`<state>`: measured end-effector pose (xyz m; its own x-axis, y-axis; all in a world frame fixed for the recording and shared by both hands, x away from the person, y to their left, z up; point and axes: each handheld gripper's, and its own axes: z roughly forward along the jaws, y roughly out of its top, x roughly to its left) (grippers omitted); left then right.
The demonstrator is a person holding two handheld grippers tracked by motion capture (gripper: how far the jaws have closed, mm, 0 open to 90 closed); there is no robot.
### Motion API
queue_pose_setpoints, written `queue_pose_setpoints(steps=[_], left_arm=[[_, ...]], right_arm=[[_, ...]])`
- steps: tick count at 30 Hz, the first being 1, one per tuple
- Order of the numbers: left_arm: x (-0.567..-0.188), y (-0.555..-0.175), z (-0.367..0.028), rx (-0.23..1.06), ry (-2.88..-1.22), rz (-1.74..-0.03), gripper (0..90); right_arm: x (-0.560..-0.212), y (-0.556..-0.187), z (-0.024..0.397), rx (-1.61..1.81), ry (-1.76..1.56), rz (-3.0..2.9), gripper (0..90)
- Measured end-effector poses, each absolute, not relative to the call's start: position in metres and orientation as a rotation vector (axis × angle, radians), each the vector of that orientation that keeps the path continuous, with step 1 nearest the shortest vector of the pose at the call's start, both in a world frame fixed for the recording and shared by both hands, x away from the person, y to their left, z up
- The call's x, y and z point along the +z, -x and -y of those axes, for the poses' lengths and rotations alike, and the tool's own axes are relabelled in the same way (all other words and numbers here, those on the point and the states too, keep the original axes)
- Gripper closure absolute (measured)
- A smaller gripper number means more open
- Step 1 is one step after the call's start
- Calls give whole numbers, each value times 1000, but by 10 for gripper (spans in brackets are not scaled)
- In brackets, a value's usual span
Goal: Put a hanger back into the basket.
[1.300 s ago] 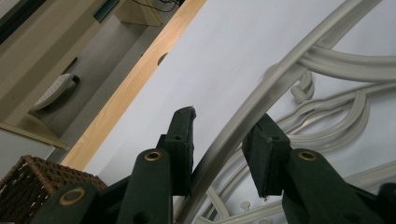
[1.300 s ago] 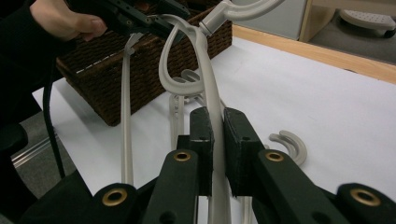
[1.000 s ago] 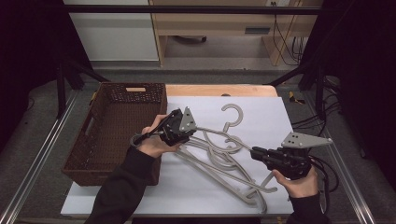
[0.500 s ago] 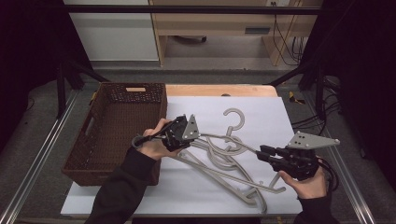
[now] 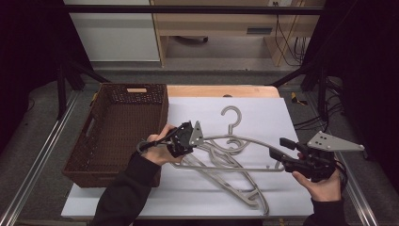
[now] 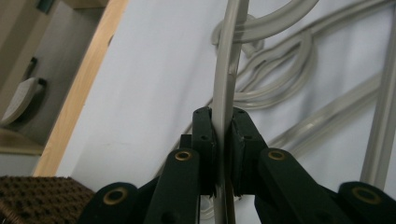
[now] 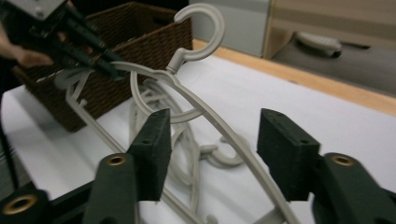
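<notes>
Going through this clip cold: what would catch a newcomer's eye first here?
Probably the tangle of grey plastic hangers in the middle of the white table. The left gripper is clamped on one hanger's arm at the pile's left end, while the right gripper sits at the right end; its fingers have just been opening, and the hanger arm runs between them untouched. A dark wicker basket waits at the table's left edge.

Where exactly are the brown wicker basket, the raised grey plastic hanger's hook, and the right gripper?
Brown wicker basket (image 5: 84, 162): high view, its left rim.
Grey plastic hanger (image 5: 231, 111): high view, top of its hook.
Right gripper (image 7: 212, 154): right gripper view, midway between its black pads.
</notes>
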<state>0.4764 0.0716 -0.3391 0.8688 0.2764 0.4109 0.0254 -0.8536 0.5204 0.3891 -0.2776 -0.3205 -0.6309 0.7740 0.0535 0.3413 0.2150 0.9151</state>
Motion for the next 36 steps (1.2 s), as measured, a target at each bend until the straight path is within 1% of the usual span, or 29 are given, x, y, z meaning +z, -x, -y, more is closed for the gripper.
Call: queue_pose_setpoints(steps=[4,8,15,24,36], left_arm=[[-335,-476,-71,656,-2483,-303,821],[-330,-477,-70,695,-2438,-390,821],[-316,-477,-77,745,-2306,-555,821],[-298,-473,-102,787,-2198,-694,821],[-271,-462,-155,909,-2084,-840,821]], right_arm=[[-318,-386,281,1385,-1057,-1977,322],[-317,-384,286,1359,-1099,-1907,266],[-321,-383,292,1313,-1153,-1853,186],[-330,-387,290,1282,-1193,-1861,136],[-347,-400,272,1245,-1204,-1914,129]])
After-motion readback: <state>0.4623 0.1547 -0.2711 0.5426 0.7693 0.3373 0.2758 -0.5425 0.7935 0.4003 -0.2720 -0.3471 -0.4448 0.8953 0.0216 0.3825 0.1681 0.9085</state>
